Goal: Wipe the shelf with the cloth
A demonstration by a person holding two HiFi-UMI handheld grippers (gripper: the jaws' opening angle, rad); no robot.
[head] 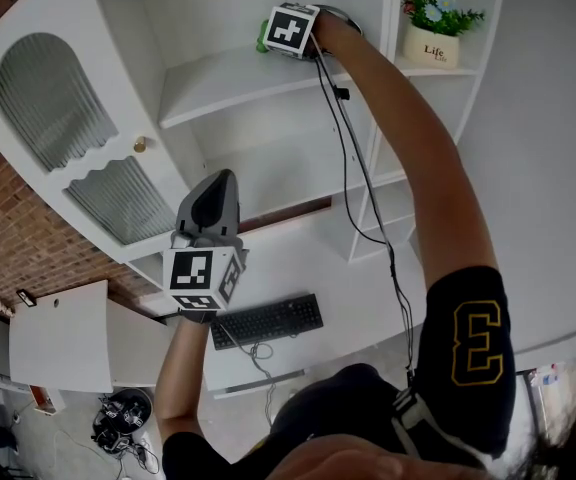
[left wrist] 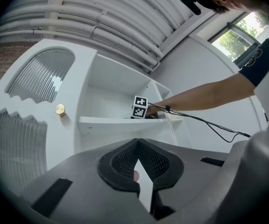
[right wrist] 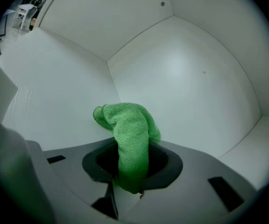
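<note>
Head cam: my R gripper point(head: 273, 34) is up on the shelf point(head: 218, 83), green cloth point(head: 262, 38) at its tip; L gripper point(head: 220, 180) hangs lower, well clear. L gripper cam: jaws closed tip to tip, nothing in them. R gripper cam: jaws clamped on cloth, near shelf's back corner.

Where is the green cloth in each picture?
Head view: cloth peeks out at the top, left of the cube, on the shelf.
Left gripper view: not seen; only the cube above the shelf.
Right gripper view: centre, pinched by the right gripper.
Shared landmark: the white shelf.
</note>
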